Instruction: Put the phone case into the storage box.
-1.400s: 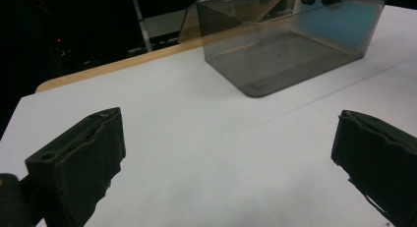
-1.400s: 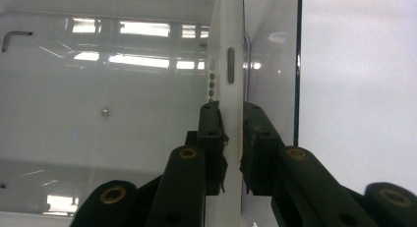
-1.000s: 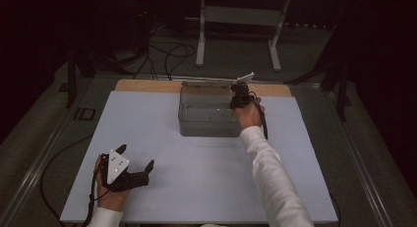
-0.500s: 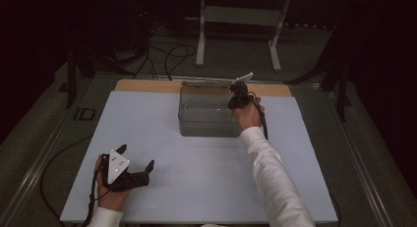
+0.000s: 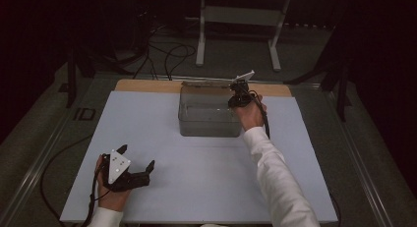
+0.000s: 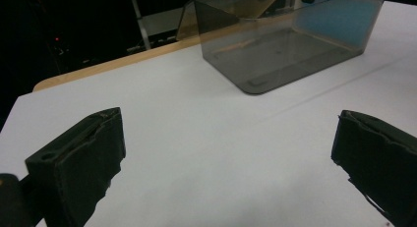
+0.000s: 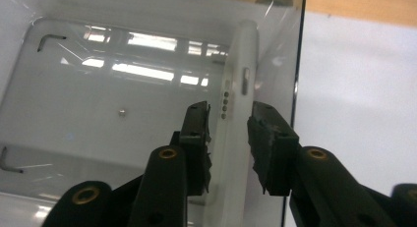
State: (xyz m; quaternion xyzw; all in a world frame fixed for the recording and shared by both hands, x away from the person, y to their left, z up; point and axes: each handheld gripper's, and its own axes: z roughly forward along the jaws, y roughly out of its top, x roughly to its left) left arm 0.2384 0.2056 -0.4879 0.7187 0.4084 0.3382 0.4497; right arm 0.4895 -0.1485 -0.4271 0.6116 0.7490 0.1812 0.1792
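Two tools: right tool (image 7: 228, 124), jaws just opening, straddles the box (image 5: 209, 114) wall without pressing; left tool (image 5: 134, 167) gapes over the worktop (image 5: 196, 187)

Table (image 5: 196, 187): pale blue-white top, rectangular; bare wood strip (image 5: 147, 85) exposed along far edge. On it: clear plastic box (image 5: 209, 123), open-topped, smoky walls, rectangular, standing upright toward far edge, slightly right of centre. Left gripper (image 5: 135, 174) resting near front left corner, well apart from box.
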